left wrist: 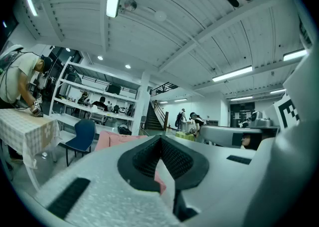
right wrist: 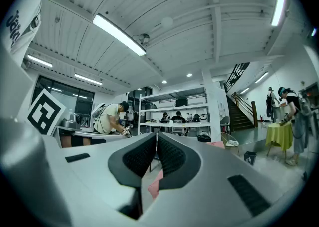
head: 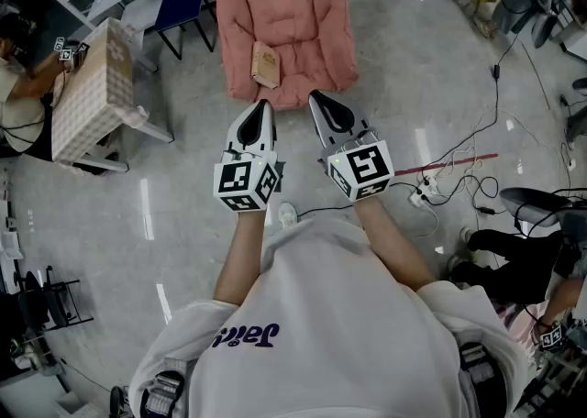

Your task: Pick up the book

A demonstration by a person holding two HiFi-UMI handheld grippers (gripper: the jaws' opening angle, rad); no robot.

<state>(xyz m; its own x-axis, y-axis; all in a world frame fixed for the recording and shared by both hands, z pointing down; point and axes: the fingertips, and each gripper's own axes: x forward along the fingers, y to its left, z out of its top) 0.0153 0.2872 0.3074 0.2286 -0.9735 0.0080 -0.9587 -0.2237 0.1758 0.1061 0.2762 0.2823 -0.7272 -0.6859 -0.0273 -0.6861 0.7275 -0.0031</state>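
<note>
The book [head: 265, 65] lies flat on the near left part of a pink padded cushion [head: 303, 13] spread on the floor, just short of the cushion's near edge. Its long axis runs roughly near to far, tipped slightly to the left at the far end.

In the head view it sits beyond the left tool [head: 263, 106], almost straight ahead of that tool's tips. The right tool [head: 318, 97] stands a little to the book's right, so the left hand appears to be the nearer one.

Both tools point level, above the floor rather than down at the book. Each is fully closed, its dark ribbed pads meeting, with nothing between them. Only a sliver of pink cushion shows beneath each pair, and the book itself appears in neither gripper view.

The next move probably calls for stepping in, lowering a tool and opening it.
</note>
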